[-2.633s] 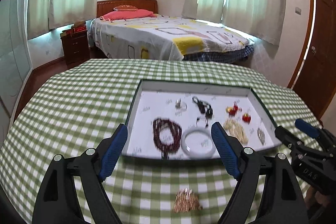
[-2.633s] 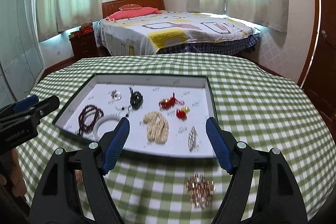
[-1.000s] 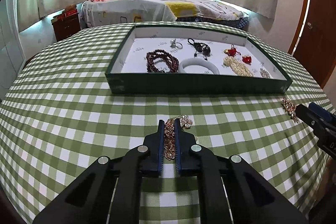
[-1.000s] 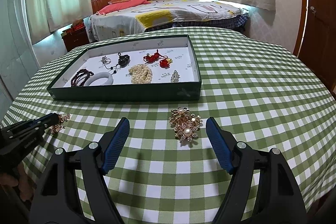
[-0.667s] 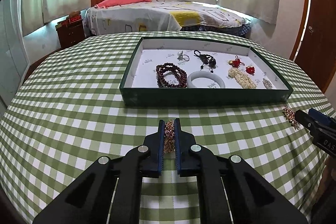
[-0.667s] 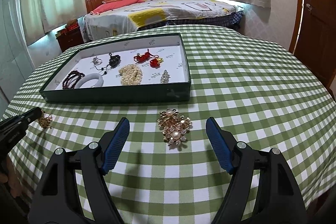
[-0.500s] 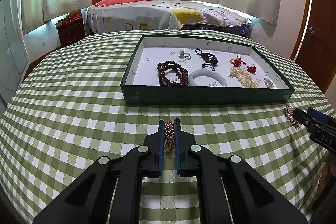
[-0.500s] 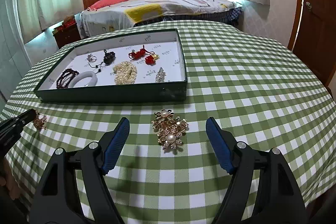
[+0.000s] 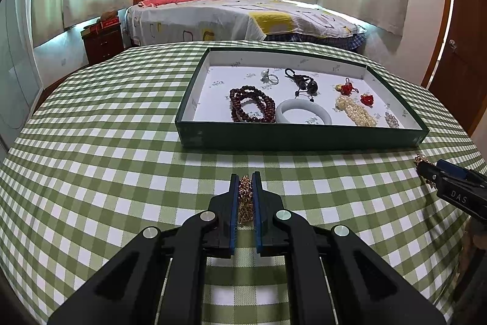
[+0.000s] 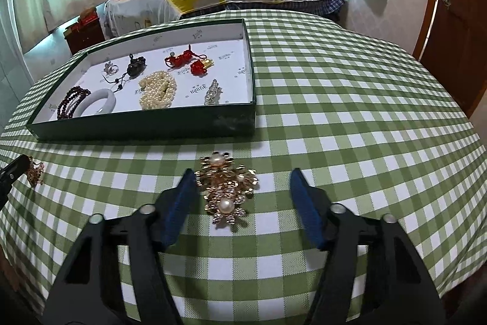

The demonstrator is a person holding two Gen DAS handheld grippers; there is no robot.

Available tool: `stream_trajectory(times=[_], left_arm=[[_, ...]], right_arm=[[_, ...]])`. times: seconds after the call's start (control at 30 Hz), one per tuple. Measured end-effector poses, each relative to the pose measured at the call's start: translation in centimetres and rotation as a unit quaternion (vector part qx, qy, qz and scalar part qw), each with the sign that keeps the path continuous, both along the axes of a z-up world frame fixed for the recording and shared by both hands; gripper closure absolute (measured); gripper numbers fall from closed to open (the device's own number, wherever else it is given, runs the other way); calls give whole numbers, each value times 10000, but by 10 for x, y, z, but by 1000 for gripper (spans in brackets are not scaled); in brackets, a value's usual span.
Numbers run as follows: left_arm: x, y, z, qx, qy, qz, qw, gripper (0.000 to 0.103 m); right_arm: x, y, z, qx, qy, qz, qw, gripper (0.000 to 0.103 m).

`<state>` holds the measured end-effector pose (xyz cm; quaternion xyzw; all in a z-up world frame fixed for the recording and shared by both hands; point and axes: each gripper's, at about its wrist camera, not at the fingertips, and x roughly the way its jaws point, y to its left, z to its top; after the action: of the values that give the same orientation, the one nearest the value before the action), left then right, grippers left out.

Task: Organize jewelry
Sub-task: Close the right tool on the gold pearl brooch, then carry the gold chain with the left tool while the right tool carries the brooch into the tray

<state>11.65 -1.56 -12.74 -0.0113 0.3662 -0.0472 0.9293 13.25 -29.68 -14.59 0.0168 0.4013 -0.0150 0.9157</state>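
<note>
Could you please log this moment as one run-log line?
left claw: shut on gold chain | right claw: open, straddling pearl brooch | tray: neither piece inside

My left gripper [image 9: 245,191] pinches a glittering gold-metal chain [image 9: 246,200]. Gold brooch [image 10: 226,192] carries glossy pearls. Worktop cloth [image 10: 334,111]: matt woven gingham. Tray [image 10: 146,127]: matt green card.

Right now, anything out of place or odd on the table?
One piece: the gold pearl brooch lies loose on the checked tablecloth, outside the green tray, between the open right gripper fingers. The left gripper holds a gold chain.
</note>
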Motion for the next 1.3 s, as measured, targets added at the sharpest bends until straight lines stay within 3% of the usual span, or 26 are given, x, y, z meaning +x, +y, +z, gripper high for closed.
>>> stream_trajectory(times=[0.03, 0.07, 1.3], left_arm=[[0, 0, 0, 1, -3, 1, 10000, 94], [0, 0, 0, 3, -2, 1, 10000, 94], [-13, -1, 27, -21, -324, -36, 9995, 94]], right_arm=[[-1, 1, 0, -5, -15, 20, 10000, 60], [-1, 1, 0, -18, -19, 24, 10000, 63], [-24, 18, 35, 168, -570, 362, 9976, 63]])
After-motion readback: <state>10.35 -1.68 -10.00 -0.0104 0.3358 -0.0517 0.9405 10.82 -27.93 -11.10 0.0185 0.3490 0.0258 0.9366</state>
